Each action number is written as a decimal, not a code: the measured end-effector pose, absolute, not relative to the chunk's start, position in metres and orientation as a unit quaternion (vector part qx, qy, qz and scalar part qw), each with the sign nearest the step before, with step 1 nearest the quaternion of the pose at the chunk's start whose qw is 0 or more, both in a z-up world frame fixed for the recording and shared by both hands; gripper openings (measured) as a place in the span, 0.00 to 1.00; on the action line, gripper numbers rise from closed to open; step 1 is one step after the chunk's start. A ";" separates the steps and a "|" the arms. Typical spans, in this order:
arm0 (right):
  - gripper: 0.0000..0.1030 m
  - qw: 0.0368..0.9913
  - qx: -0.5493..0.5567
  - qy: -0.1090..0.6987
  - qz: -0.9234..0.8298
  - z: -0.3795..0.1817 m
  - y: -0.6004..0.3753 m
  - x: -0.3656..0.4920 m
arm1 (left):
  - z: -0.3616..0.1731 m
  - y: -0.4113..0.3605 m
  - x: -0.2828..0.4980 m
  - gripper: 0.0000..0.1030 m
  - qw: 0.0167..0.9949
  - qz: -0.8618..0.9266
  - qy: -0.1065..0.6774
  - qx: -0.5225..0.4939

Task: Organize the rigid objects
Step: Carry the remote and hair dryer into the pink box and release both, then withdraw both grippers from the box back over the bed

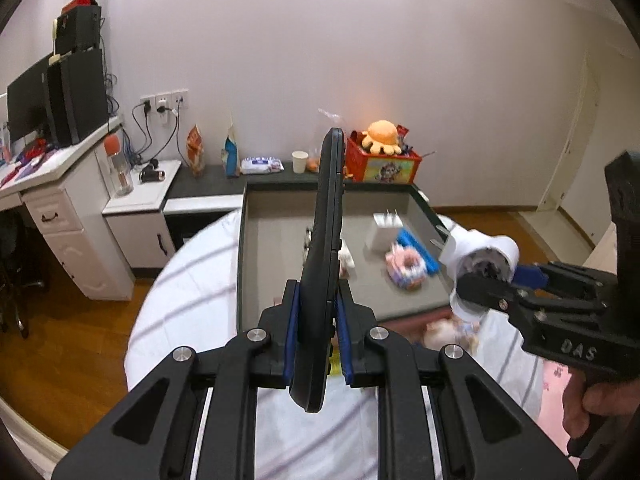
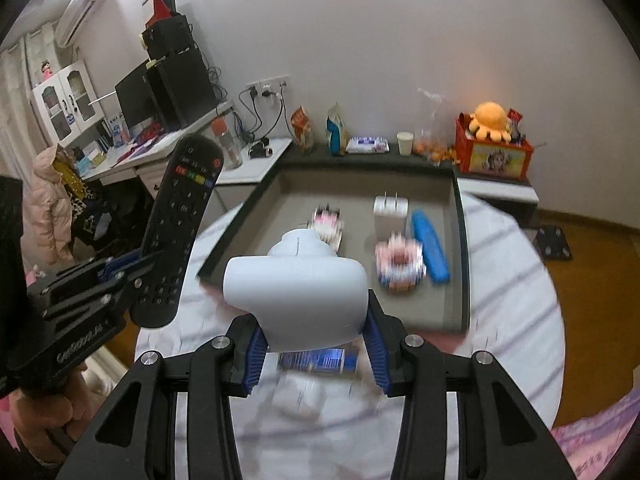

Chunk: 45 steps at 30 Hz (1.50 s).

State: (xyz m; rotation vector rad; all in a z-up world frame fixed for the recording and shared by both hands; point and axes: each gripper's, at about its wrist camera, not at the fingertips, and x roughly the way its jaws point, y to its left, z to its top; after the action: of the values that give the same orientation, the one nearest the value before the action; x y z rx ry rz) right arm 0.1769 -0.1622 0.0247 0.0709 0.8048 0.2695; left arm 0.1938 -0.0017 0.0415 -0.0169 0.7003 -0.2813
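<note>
Between the blue pads of the left gripper (image 1: 317, 334) a black remote (image 1: 326, 248) stands on edge, clamped near its lower end, most of its length ahead of the fingertips. That long overhang could pivot or slip during a quick swing. To the right, the right gripper (image 2: 316, 344) squeezes a rounded white device (image 2: 296, 292) by its curved sides, which may squirt out. Both hang short of the gray tray (image 2: 460, 248).

A black remote (image 2: 176, 236) with red, green, yellow and blue buttons, a plain white device (image 2: 298, 294), a grey tray (image 2: 456, 272) with dark rim, and a white bed cover (image 2: 512, 320) with faint grey stripes.
</note>
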 end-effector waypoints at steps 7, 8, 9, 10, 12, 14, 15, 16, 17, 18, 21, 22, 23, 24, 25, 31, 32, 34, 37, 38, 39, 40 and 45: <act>0.43 0.904 0.026 0.406 0.130 0.020 -0.155 0.249 | 0.030 -0.007 0.260 0.16 0.920 -0.140 0.366 -0.020; 0.43 0.903 0.025 0.409 0.129 0.016 -0.155 0.255 | 0.027 -0.007 0.268 0.16 0.918 -0.141 0.370 -0.022; 0.43 0.900 0.024 0.415 0.127 0.011 -0.155 0.263 | 0.023 -0.009 0.275 0.16 0.916 -0.142 0.375 -0.024; 0.43 0.897 0.025 0.424 0.125 0.004 -0.154 0.271 | 0.018 -0.012 0.284 0.16 0.913 -0.141 0.381 -0.022; 0.43 0.892 0.025 0.435 0.122 -0.007 -0.155 0.280 | 0.010 -0.015 0.296 0.16 0.909 -0.142 0.391 -0.021; 0.43 0.887 0.024 0.445 0.120 -0.017 -0.153 0.285 | 0.000 -0.019 0.308 0.16 0.903 -0.142 0.405 -0.019; 0.43 0.885 0.024 0.449 0.120 -0.021 -0.153 0.286 | -0.006 -0.020 0.315 0.16 0.899 -0.143 0.414 -0.021; 0.43 0.883 0.023 0.453 0.120 -0.024 -0.153 0.288 | -0.011 -0.021 0.318 0.16 0.896 -0.143 0.420 -0.022; 0.43 0.882 0.021 0.457 0.118 -0.028 -0.153 0.289 | -0.015 -0.023 0.322 0.16 0.893 -0.143 0.425 -0.022; 0.43 0.880 0.018 0.459 0.117 -0.030 -0.152 0.290 | -0.018 -0.024 0.325 0.16 0.891 -0.142 0.431 -0.023; 0.43 0.876 0.011 0.468 0.114 -0.037 -0.150 0.293 | -0.029 -0.026 0.331 0.16 0.883 -0.140 0.447 -0.022; 0.43 0.875 0.008 0.470 0.113 -0.039 -0.149 0.293 | -0.030 -0.026 0.332 0.17 0.882 -0.139 0.450 -0.021; 0.43 0.874 0.006 0.472 0.113 -0.039 -0.148 0.294 | -0.031 -0.026 0.332 0.17 0.882 -0.137 0.451 -0.019; 0.43 0.872 0.005 0.475 0.113 -0.041 -0.147 0.295 | -0.032 -0.027 0.332 0.18 0.882 -0.131 0.452 -0.015; 0.43 0.871 0.002 0.478 0.113 -0.044 -0.145 0.295 | -0.033 -0.026 0.332 0.18 0.883 -0.128 0.452 -0.014; 0.45 0.868 -0.008 0.487 0.096 -0.053 -0.144 0.297 | -0.031 -0.024 0.328 0.43 0.886 -0.109 0.450 -0.006; 0.50 0.869 -0.004 0.486 0.094 -0.053 -0.146 0.297 | -0.029 -0.023 0.326 0.59 0.889 -0.105 0.446 -0.005; 0.59 0.872 0.001 0.481 0.092 -0.051 -0.149 0.295 | -0.023 -0.021 0.321 0.79 0.896 -0.095 0.434 -0.004; 0.76 0.876 -0.003 0.474 0.088 -0.047 -0.149 0.291 | -0.016 -0.018 0.316 0.94 0.901 -0.092 0.423 -0.005; 0.77 0.878 -0.004 0.471 0.087 -0.045 -0.147 0.291 | -0.013 -0.018 0.313 0.97 0.902 -0.091 0.421 -0.004; 0.77 0.879 -0.005 0.468 0.088 -0.042 -0.147 0.290 | -0.011 -0.019 0.311 0.98 0.903 -0.087 0.420 0.000; 0.77 0.880 -0.004 0.466 0.089 -0.040 -0.147 0.288 | -0.010 -0.018 0.309 0.98 0.904 -0.084 0.419 0.004; 0.77 0.891 -0.003 0.446 0.087 -0.025 -0.145 0.275 | 0.004 -0.013 0.290 1.00 0.910 -0.086 0.405 -0.007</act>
State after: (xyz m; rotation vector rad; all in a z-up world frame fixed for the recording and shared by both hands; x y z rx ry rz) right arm 0.2747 -0.1449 -0.0251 -0.0070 0.9258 0.1797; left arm 0.2899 -0.0131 0.0035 -0.0136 0.8348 -0.1779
